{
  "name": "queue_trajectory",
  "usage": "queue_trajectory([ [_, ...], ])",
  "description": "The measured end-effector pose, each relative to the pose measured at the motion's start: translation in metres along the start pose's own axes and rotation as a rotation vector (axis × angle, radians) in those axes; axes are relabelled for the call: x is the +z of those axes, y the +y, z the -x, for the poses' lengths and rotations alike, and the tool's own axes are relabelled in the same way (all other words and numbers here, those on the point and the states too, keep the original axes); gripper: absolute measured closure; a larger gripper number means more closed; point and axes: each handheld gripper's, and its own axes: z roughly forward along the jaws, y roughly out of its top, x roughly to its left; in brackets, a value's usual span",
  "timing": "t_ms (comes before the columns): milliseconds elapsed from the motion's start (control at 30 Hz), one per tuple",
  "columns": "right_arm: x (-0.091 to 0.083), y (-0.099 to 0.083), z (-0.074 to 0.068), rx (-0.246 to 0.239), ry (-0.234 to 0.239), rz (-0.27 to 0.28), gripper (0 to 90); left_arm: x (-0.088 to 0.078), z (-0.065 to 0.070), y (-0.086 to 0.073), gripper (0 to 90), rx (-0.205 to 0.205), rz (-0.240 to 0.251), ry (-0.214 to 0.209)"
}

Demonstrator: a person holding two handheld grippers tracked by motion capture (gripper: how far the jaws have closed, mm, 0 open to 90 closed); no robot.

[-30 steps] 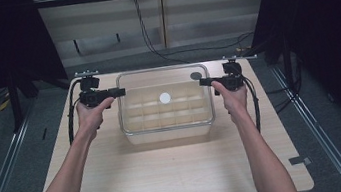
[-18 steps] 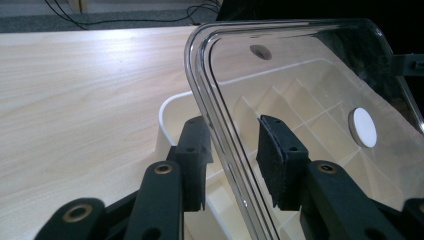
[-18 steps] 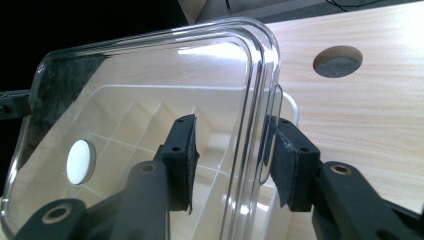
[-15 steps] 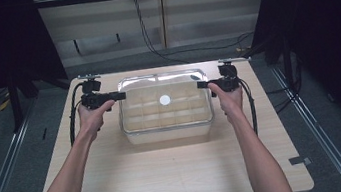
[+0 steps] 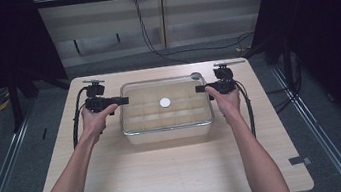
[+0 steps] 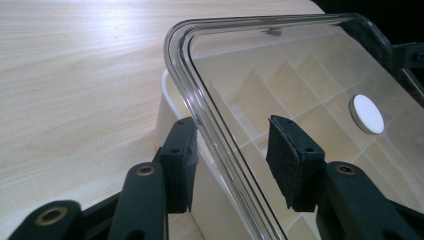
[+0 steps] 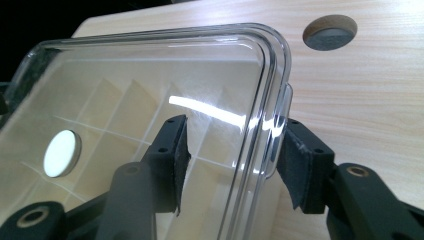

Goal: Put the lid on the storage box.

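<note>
A clear plastic lid (image 5: 181, 112) with a white round disc (image 5: 165, 102) in its middle lies on a cream box (image 5: 168, 132) divided into several compartments, in the middle of the wooden table (image 5: 170, 177). My left gripper (image 5: 122, 101) is at the lid's left edge and my right gripper (image 5: 201, 89) at its right edge. In the left gripper view the lid's rim (image 6: 200, 120) runs between the pads of my left gripper (image 6: 232, 165) with a gap on each side. The right gripper (image 7: 235, 165) straddles the rim (image 7: 265, 115) the same way. Both pairs of jaws have just been opening.
A round hole (image 7: 330, 32) is cut in the tabletop behind the box's right corner. Cables trail from both grippers along the table. A strip of tape (image 5: 299, 160) lies near the table's right front edge. Dark floor surrounds the table.
Both grippers and the lid have come down toward the box. The jaws on each side have widened and the pads now stand off the lid's rim.
</note>
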Motion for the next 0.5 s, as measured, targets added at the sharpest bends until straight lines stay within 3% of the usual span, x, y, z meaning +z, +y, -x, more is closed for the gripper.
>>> queue_trajectory([
  [167, 0.004, -0.003, -0.001, -0.02, -0.024, -0.005, 46.1, 0.001, 0.0, -0.004, 52.9, 0.012, -0.013, -0.002],
  [333, 0.008, -0.008, 0.003, 0.009, -0.015, -0.002, 46.0, 0.004, -0.002, -0.008, 51.6, -0.004, -0.017, -0.016],
  [500, 0.008, -0.011, 0.003, 0.005, -0.013, 0.006, 46.3, 0.005, -0.004, -0.011, 49.2, -0.012, -0.024, -0.027],
])
